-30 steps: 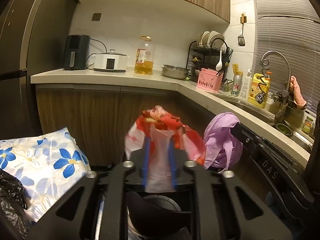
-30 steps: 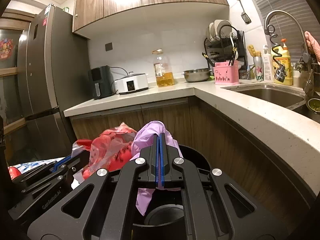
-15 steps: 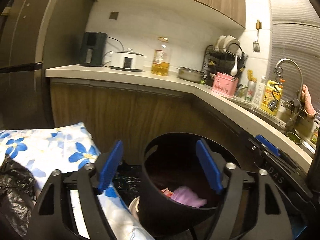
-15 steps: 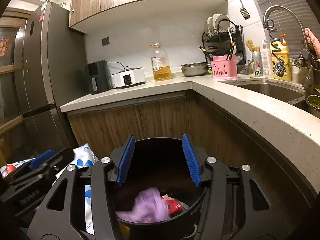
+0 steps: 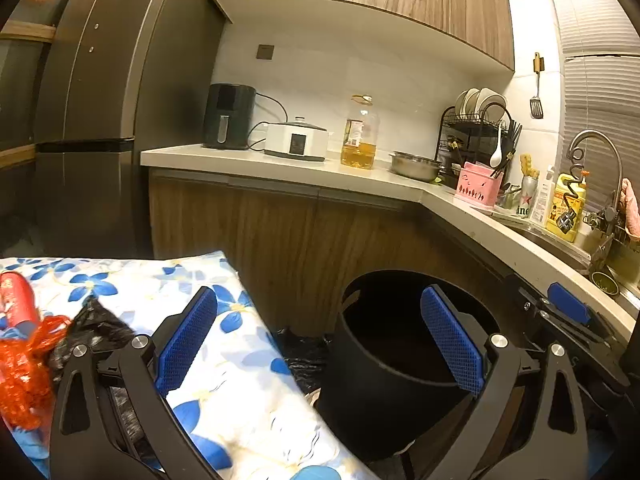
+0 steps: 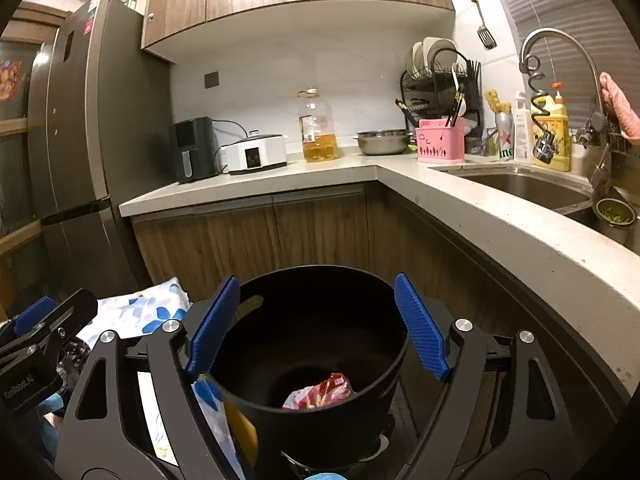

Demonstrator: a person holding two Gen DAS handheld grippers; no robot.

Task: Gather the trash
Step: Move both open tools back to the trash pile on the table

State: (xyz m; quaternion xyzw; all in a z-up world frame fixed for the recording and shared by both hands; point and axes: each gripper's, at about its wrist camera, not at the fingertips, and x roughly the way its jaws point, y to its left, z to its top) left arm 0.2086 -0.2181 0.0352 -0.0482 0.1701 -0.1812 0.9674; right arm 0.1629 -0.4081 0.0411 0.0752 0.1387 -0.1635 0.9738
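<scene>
Lying in black bin [image 6: 312,360], red wrapper [image 6: 320,394], below spread right gripper [image 6: 316,324]

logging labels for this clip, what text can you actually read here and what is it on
"ine": end of a word on the green can with a red star, by the sink; rest hidden.
Small white print on the left gripper body: too blurred to read.
Oil bottle label: too small.
Yellow soap bottle label: too small.
Red sticker on the fridge: unreadable.
</scene>
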